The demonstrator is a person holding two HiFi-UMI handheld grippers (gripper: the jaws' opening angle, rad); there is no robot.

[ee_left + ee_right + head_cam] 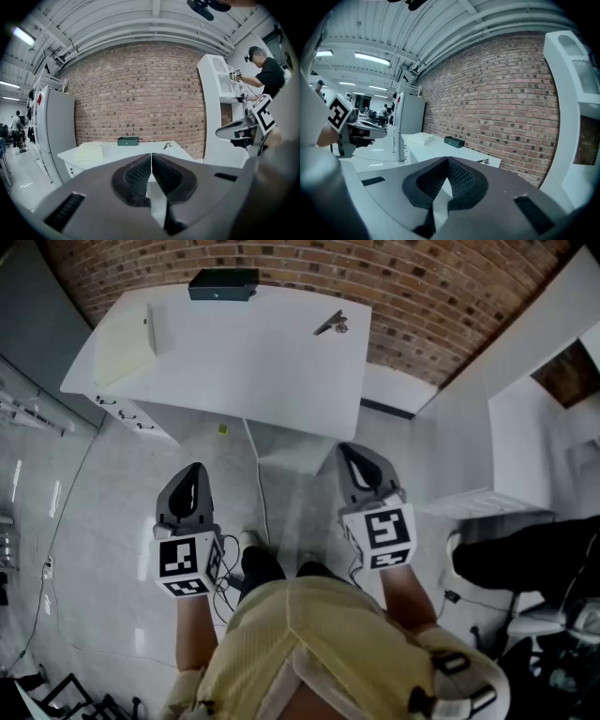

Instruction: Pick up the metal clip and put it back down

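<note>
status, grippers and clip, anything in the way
Both shut, empty: left hand-held gripper, right hand-held gripper. The metal clip lies untouched at far right corner of white table. The dark box and pad well clear of it.

Green box (223, 284) on white table (262, 352), far edge; pale pad (122, 351) at left.

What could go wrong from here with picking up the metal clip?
The left gripper and right gripper are both shut and empty; one must open before reaching. The metal clip is small and lies near the right edge of the table, so a nudge might knock it off. A cable crosses the floor ahead: possible trip.
</note>
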